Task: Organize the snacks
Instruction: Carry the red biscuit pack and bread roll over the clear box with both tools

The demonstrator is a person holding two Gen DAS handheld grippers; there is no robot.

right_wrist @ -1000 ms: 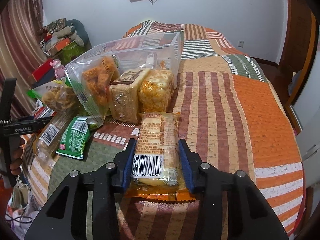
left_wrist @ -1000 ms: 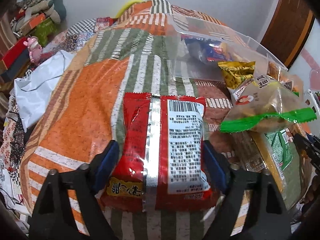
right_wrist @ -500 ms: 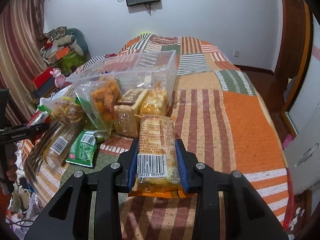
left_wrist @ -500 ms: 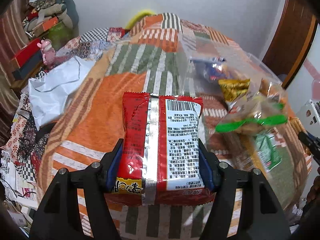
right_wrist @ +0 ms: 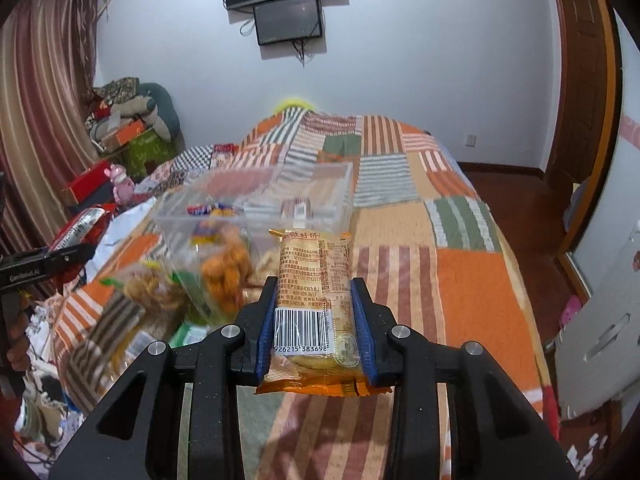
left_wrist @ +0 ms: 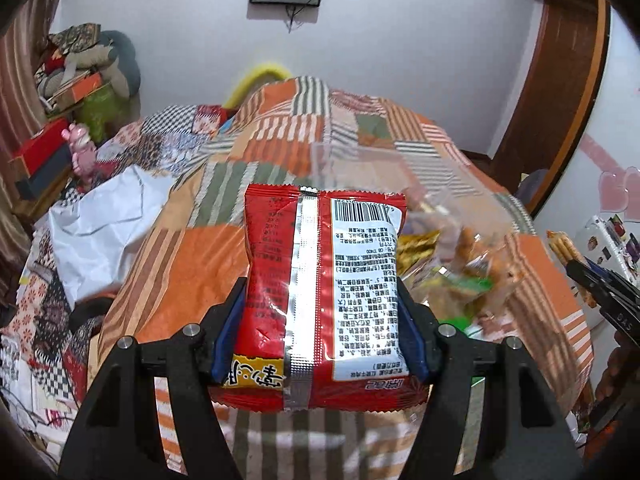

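My left gripper (left_wrist: 322,320) is shut on a red snack packet (left_wrist: 320,280), back side up with a barcode label, held in the air above the bed. In the right wrist view my right gripper (right_wrist: 316,320) is shut on a narrow orange biscuit packet (right_wrist: 314,292), also lifted off the quilt. A clear plastic bin (right_wrist: 256,204) stands on the bed beyond it with a few small packets inside. Several clear bags of fried snacks (right_wrist: 224,272) lie in front of the bin. The same heap of snack bags (left_wrist: 464,264) shows blurred right of the red packet.
A patchwork quilt (right_wrist: 472,288) covers the bed. A white plastic bag (left_wrist: 100,236) lies at its left edge. Boxes, a pink toy (left_wrist: 82,152) and cushions are piled by the left wall. A wooden door (right_wrist: 580,92) stands at the right.
Both grippers have risen off the quilt with their packets, and the views tilted up toward the wall. The left jaws closed in on the red packet early in the second.
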